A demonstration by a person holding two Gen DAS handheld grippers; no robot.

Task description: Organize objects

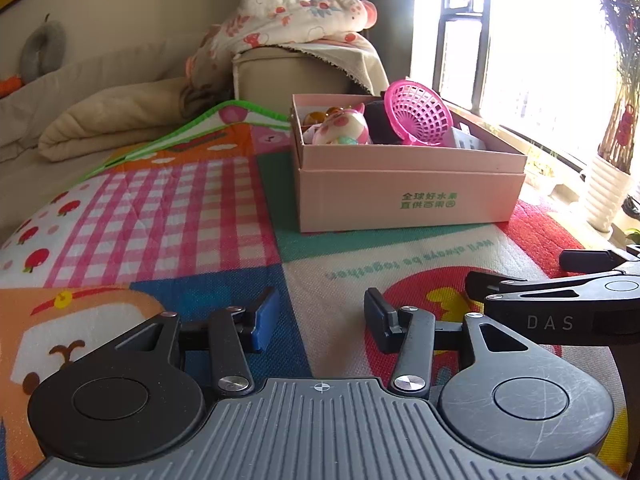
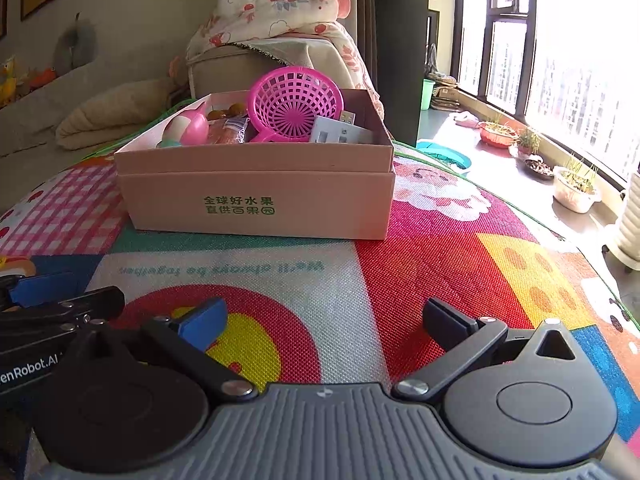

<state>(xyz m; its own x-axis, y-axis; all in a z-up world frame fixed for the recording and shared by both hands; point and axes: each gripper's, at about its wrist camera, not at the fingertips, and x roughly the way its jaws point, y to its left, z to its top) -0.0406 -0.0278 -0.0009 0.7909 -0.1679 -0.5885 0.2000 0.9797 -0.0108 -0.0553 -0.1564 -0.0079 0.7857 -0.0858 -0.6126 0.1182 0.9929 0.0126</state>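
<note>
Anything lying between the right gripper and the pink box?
Nothing: only bare play mat separates the open right gripper from the pink box, clearest in the right wrist view.

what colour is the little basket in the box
Bright pink basket, lying tilted in the pink box; clearest in the right wrist view.

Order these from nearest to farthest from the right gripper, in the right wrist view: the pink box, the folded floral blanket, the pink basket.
From the right gripper:
1. pink box, ahead on the mat.
2. pink basket, inside the box, tilted.
3. floral blanket, behind the box, on the beige seat.
</note>
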